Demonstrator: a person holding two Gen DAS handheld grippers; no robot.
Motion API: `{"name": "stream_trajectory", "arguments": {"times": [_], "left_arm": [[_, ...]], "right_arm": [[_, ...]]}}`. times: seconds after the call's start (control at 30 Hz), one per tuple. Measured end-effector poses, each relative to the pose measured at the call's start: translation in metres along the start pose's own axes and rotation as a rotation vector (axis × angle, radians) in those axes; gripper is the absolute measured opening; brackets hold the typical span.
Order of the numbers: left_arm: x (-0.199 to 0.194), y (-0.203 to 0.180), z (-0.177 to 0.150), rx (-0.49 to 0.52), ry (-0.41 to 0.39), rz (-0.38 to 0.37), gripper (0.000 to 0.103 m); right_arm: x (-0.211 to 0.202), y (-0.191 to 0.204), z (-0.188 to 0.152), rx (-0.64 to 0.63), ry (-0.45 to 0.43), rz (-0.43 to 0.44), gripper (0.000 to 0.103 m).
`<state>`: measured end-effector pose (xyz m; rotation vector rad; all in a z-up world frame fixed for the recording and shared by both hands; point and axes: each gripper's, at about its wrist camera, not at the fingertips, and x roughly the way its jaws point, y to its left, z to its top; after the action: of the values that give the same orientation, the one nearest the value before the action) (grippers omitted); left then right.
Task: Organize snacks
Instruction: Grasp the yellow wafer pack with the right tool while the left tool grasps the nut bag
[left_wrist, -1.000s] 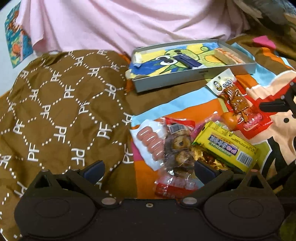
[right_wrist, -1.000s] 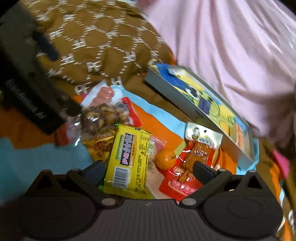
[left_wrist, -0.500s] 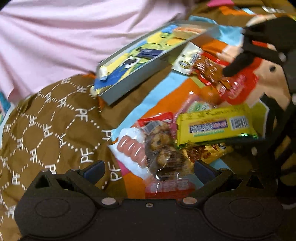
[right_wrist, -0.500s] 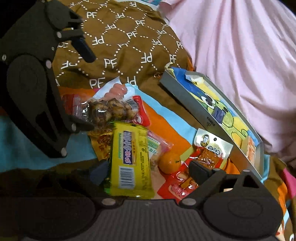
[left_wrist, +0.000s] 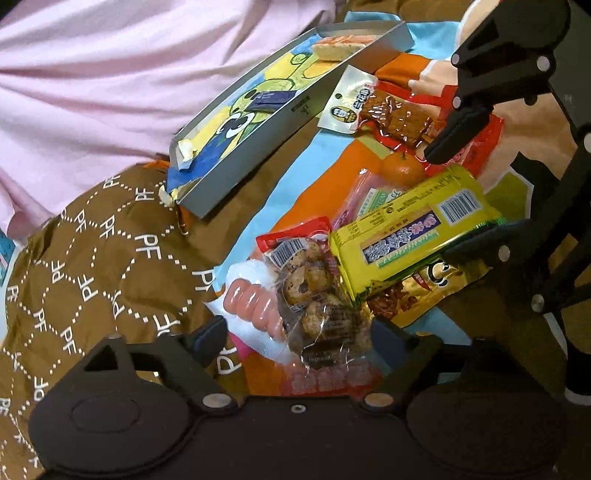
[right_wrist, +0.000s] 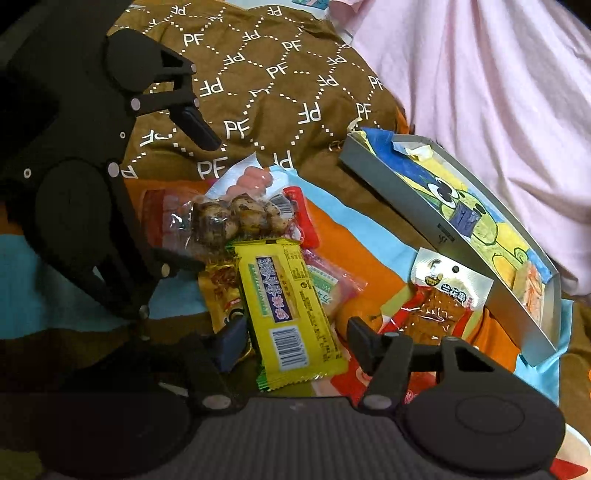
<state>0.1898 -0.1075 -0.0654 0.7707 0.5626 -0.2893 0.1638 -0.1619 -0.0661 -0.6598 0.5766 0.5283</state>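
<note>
While both sets of jaws are closing, neither yet pinches anything. The right gripper (right_wrist: 295, 336) straddles the yellow packet (right_wrist: 286, 306), its pads just beside the wrapper's edges; the left gripper (left_wrist: 295, 332) brackets the clear bag of brown eggs (left_wrist: 314, 299), lying over pink sausages (left_wrist: 251, 302). Snacks sit heaped on the bright blanket (left_wrist: 332, 173), presumably awaiting the nearby grey tray (left_wrist: 258, 125), which already holds a few.

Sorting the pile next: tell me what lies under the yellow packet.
Under the yellow packet a gold-and-red snack bag and a pink-edged clear wrapper stick out. Their covered parts, and anything else beneath, are hidden.
</note>
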Motion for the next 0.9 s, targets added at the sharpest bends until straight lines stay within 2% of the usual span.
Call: {"name": "stream_trajectory", "arguments": {"times": [0.17, 0.27, 0.37, 0.5, 0.63, 0.73, 0.9], "left_arm": [[0.002, -0.002, 0.005, 0.021, 0.003, -0.043, 0.06], [0.005, 0.001, 0.006, 0.009, 0.019, -0.079, 0.054], [0.007, 0.007, 0.007, -0.028, 0.033, -0.112, 0.053], [0.011, 0.017, 0.006, -0.086, 0.044, -0.16, 0.053], [0.012, 0.021, 0.006, -0.081, 0.043, -0.189, 0.053], [0.011, 0.019, 0.006, -0.048, 0.035, -0.193, 0.053], [0.012, 0.021, 0.006, -0.054, 0.029, -0.2, 0.054]], "right_arm": [[0.002, -0.004, -0.002, 0.033, 0.0, 0.017, 0.061], [0.003, -0.005, -0.002, 0.04, -0.009, 0.021, 0.062], [0.003, -0.006, -0.003, 0.042, -0.025, 0.026, 0.062], [0.007, -0.007, -0.001, 0.05, -0.042, 0.042, 0.072], [0.017, -0.008, 0.0, 0.065, -0.044, 0.072, 0.077], [0.02, -0.012, 0.001, 0.104, -0.032, 0.103, 0.075], [0.017, -0.012, 0.003, 0.124, -0.009, 0.128, 0.062]]}}
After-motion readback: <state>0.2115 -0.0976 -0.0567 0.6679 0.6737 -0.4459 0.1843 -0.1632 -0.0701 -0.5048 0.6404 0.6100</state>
